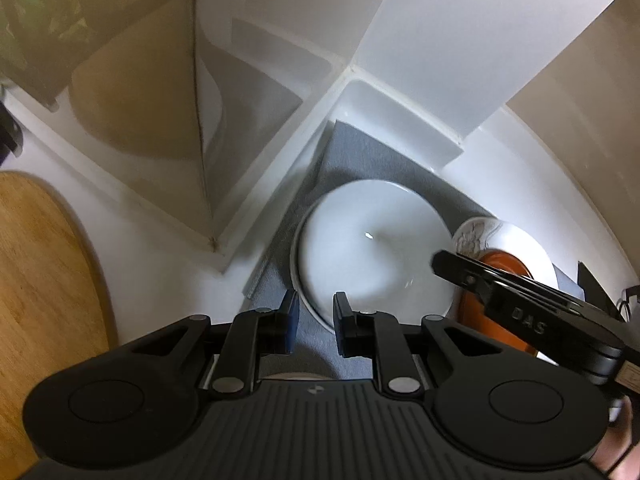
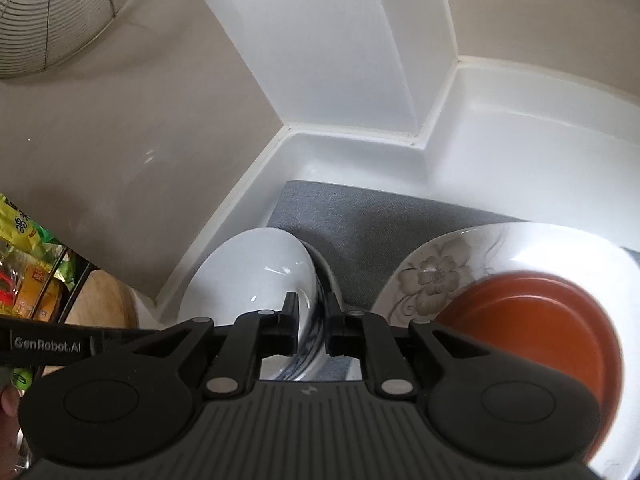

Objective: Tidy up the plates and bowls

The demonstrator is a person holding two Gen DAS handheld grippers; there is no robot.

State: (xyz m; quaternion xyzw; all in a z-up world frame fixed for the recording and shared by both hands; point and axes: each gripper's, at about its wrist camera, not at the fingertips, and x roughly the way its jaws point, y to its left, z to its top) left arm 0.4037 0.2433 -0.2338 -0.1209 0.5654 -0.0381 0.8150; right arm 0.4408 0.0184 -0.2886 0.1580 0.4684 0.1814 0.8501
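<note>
Between both grippers' narrow fingers (image 2: 290, 312) sits the white bowl's (image 2: 256, 268) rim.

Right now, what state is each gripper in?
Left gripper: astride the white bowl's rim; grip cannot be told.
Right gripper: astride that bowl's rim too; cannot be told.

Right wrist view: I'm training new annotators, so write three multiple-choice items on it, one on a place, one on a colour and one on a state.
1. The dishes rest on:
A. a wooden board
B. a grey mat
C. a wire rack

2. The plate lying on the floral plate is:
A. orange
B. green
C. black

3. The white bowl is:
A. full of rice
B. covered by a lid
C. empty

Answers:
1 B: the grey mat shows under and between the dishes.
2 A: the orange plate overlaps the floral plate.
3 C: the white bowl shows a bare, glossy inside.
</note>
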